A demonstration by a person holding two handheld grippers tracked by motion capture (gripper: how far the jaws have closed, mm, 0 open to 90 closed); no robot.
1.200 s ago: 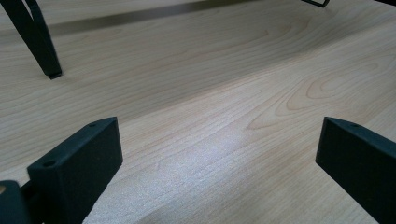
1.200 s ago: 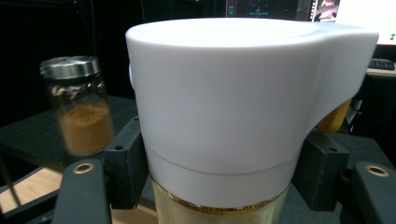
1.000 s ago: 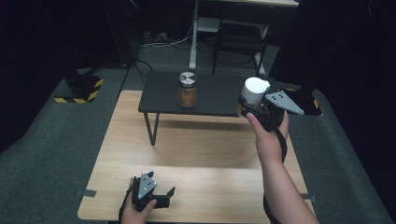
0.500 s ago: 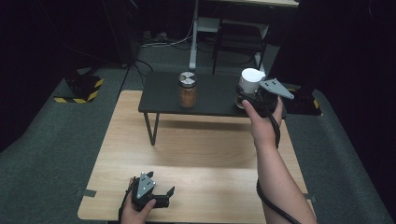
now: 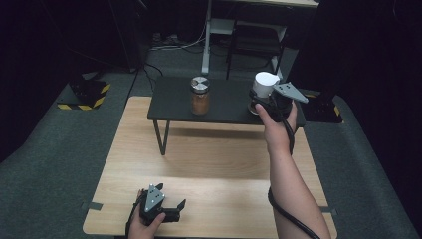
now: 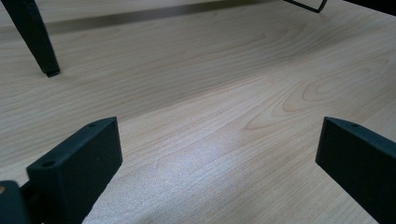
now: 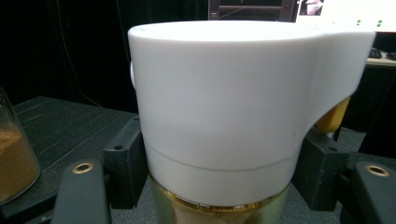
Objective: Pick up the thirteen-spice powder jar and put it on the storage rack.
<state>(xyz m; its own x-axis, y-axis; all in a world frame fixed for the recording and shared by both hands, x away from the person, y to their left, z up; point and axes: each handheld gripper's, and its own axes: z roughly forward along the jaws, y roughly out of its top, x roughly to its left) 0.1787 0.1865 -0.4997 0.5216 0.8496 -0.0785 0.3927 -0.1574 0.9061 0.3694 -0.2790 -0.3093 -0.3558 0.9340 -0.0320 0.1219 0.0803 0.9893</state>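
Observation:
A white-capped bottle (image 5: pixel 264 84) with golden contents stands at the right end of the low black shelf (image 5: pixel 224 112); my right gripper (image 5: pixel 266 102) is shut on it. In the right gripper view its wide white cap (image 7: pixel 224 102) looms between the two black jaws, the golden body (image 7: pixel 219 215) below. A glass jar (image 5: pixel 200 96) of brown powder with a metal lid stands near the shelf's middle and appears again, as the jar (image 7: pixel 14 158), at the left edge. My left gripper (image 5: pixel 174 211) rests open on the wooden table (image 5: pixel 209 164) near its front edge, nothing between its jaws.
The black shelf stands on thin legs; one leg (image 6: pixel 39 42) shows in the left gripper view. Bare wood (image 6: pixel 210 107) lies ahead of the left jaws. A yellow-and-black striped block (image 5: pixel 87 94) sits on the grey floor at left. Dark furniture stands behind the table.
My right gripper has carried the white-capped bottle leftward and slightly down, over the right end of the black shelf. The left gripper has stayed put.

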